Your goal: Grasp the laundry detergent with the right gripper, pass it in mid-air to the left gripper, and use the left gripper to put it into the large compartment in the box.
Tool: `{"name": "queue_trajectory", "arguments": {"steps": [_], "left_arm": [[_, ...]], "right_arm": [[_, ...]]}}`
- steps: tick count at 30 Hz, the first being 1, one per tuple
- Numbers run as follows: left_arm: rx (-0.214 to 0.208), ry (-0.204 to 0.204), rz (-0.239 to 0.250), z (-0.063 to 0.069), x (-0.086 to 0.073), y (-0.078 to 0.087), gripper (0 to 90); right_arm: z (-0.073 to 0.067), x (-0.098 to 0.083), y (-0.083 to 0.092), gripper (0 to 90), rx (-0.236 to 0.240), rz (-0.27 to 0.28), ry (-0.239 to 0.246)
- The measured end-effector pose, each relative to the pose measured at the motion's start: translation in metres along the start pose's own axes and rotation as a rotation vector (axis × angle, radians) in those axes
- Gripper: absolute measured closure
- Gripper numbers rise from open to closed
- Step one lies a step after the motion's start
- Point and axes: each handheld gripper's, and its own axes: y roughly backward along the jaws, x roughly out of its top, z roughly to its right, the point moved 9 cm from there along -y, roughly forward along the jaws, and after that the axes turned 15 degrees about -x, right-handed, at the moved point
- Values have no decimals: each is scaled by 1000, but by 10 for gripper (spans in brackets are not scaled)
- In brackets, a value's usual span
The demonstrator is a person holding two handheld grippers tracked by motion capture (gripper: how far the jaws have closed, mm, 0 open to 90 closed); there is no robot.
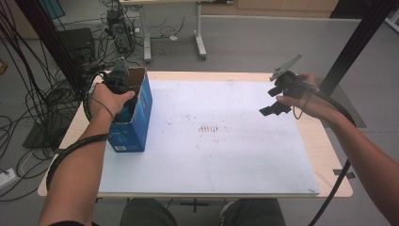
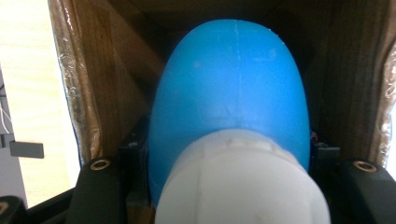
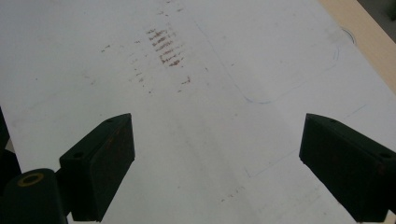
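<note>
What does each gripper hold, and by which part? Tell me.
The left gripper, inside the blue box, clamps a blue bottle on its body just past the white cap. The right gripper is open, holding nothing.

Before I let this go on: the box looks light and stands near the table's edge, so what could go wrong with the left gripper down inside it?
1. The left gripper is clamped on the blue bottle inside the blue box; with little room beside the cardboard walls, lifting might drag or tip the box.
2. The right gripper hangs open above the white mat, not steadying the box.
3. The box stands near the table edge, so a tug could shift it off.
</note>
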Motion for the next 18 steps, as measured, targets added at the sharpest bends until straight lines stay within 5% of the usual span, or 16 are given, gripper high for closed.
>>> {"name": "queue_trajectory", "arguments": {"steps": [18], "left_arm": [[1,-1,0,0,0,0,371]], "right_arm": [[-1,0,-2,104,5,1,2]]}}
